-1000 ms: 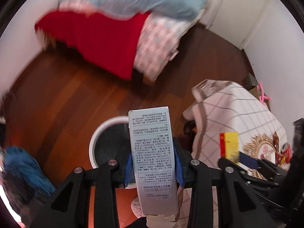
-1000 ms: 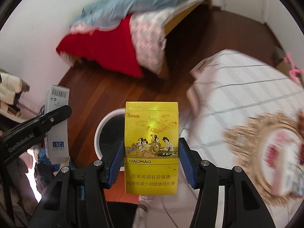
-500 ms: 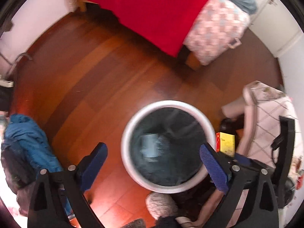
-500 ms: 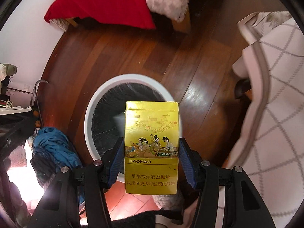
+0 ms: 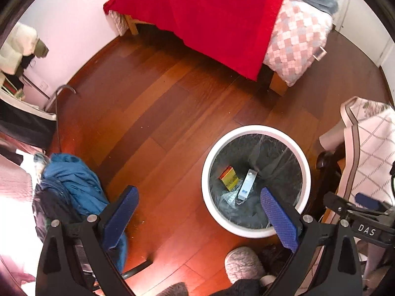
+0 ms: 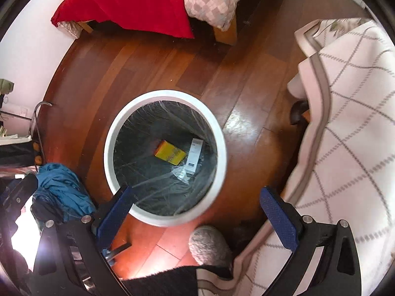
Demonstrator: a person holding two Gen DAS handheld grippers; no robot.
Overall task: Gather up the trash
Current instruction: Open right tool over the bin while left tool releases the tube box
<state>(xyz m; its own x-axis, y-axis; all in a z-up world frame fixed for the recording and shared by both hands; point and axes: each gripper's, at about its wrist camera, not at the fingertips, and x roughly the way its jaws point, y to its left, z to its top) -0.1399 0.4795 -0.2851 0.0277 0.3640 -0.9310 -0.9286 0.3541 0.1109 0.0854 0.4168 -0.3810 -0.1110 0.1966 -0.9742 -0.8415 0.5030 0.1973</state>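
Both grippers hang over the white bin [image 6: 165, 157] with their jaws spread wide and nothing between the blue pads: the left gripper [image 5: 200, 212] sits off to the bin's left, the right gripper [image 6: 196, 209] nearly above its near rim. Down in the black liner lie a yellow pack [image 6: 170, 153] and a white box [image 6: 194, 156], side by side, the box's near end resting on some crumpled clear wrap I can't identify. The right gripper's left pad [image 6: 113, 213] covers part of the near rim. A checked cloth [image 6: 345, 128] on the right hides whatever it drapes. A blue garment [image 5: 71, 180] lies heaped on the left, half cut off.
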